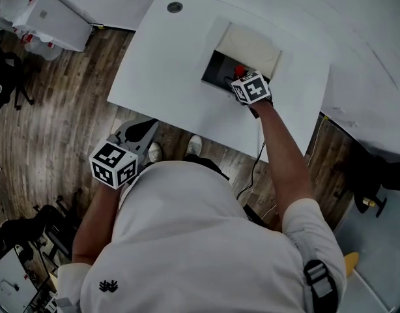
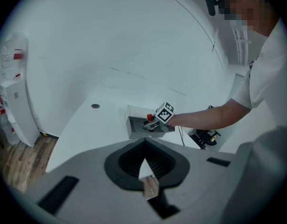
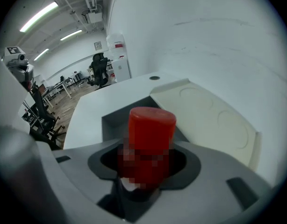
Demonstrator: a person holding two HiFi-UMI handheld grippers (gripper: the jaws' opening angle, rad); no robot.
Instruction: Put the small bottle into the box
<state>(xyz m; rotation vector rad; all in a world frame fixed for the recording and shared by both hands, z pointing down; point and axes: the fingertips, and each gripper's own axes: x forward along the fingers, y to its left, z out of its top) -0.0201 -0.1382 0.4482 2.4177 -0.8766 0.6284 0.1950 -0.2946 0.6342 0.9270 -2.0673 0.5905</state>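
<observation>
The small bottle [image 3: 150,139] has a red cap, and my right gripper [image 3: 148,164] is shut on it. In the head view the bottle [image 1: 238,70] sits over the dark inside of the open box [image 1: 215,66], whose white lid [image 1: 252,47] lies folded back. The right gripper [image 1: 241,78] reaches into the box mouth from the near side. The left gripper view shows the same from afar: the bottle [image 2: 149,117] and the right gripper [image 2: 155,123] at the box [image 2: 135,126]. My left gripper [image 1: 148,126] hangs off the table's front edge, near my body, shut and holding nothing.
The box stands on a white table [image 1: 167,64] with a round grommet hole [image 1: 174,7] at its far left. A white cabinet [image 1: 53,18] stands on the wood floor to the left. A cable [image 1: 255,168] hangs below the table's front edge.
</observation>
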